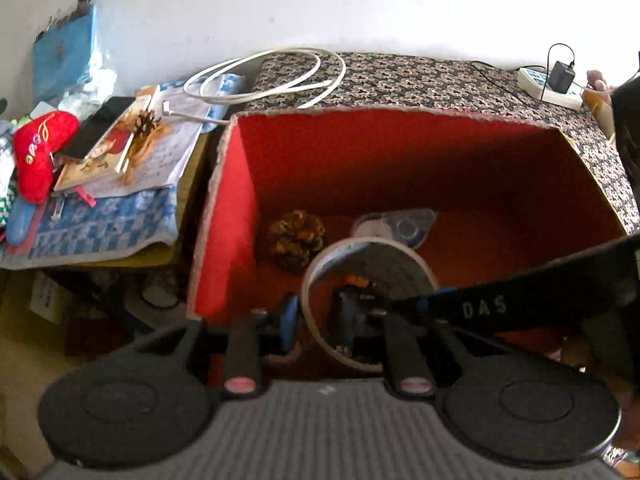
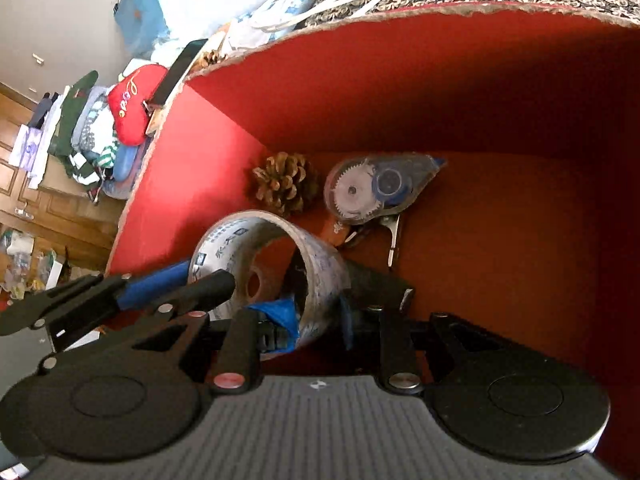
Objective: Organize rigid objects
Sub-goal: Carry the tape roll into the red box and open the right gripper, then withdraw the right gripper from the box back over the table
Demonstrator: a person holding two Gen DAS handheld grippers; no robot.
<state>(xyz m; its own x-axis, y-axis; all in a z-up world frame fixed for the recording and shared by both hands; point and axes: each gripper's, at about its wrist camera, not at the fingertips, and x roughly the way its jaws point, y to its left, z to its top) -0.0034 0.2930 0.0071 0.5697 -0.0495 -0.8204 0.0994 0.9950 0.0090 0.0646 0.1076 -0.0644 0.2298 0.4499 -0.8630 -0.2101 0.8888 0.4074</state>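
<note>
Inside the red-lined cardboard box (image 2: 400,80), near its left wall, a wide roll of greyish packing tape (image 2: 320,256) with dark print on its white inner face is held on edge, not flat. Its bore axis runs roughly level, slanted towards the left wall. The box floor is seen through the bore.

The roll's wall is clamped between the blue pads of the right hand-held gripper (image 2: 316,324). The opposite rim is straddled by the left hand-held gripper (image 1: 316,312), with one finger inside and one outside. Whether its pads press cannot be told.

A brown pine cone (image 2: 282,182) and a clear correction-tape dispenser (image 2: 376,190) lie on the floor just beyond the roll.
</note>
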